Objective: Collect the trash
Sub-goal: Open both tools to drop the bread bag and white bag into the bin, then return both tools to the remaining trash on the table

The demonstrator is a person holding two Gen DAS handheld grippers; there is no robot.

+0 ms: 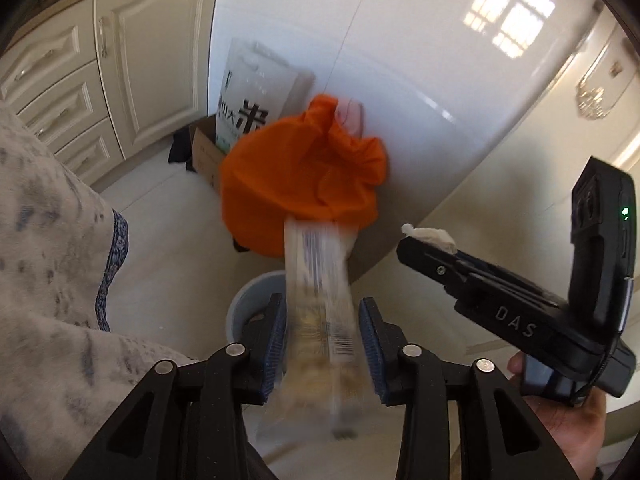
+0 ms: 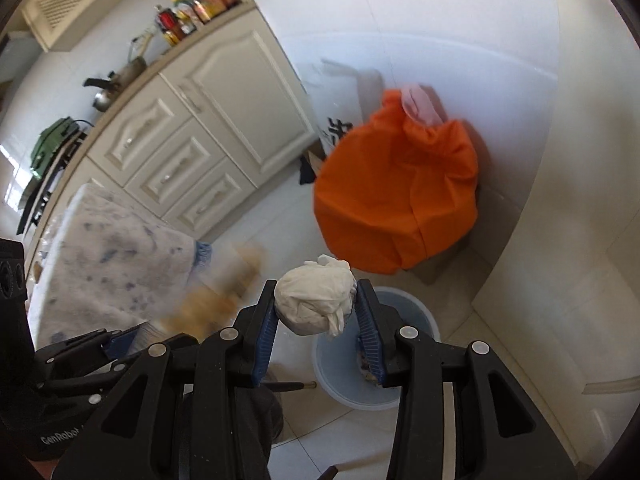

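In the left wrist view my left gripper [image 1: 322,320] has its fingers spread, and a clear snack wrapper [image 1: 320,312] sits blurred between them, not pinched, above a grey-blue waste bin [image 1: 250,300]. My right gripper [image 2: 316,300] is shut on a crumpled white tissue ball [image 2: 316,300] above and left of the same bin [image 2: 416,316] on the floor. The right gripper also shows at the right of the left wrist view [image 1: 424,236], tissue at its tip. The wrapper shows blurred in the right wrist view [image 2: 224,292].
A big orange bag [image 2: 400,192] sits on the floor by the white wall, beside a cardboard box [image 1: 206,152] and a printed sack [image 1: 256,92]. Cream cabinets [image 2: 208,128] stand behind. A cloth-covered table [image 2: 112,264] is at left.
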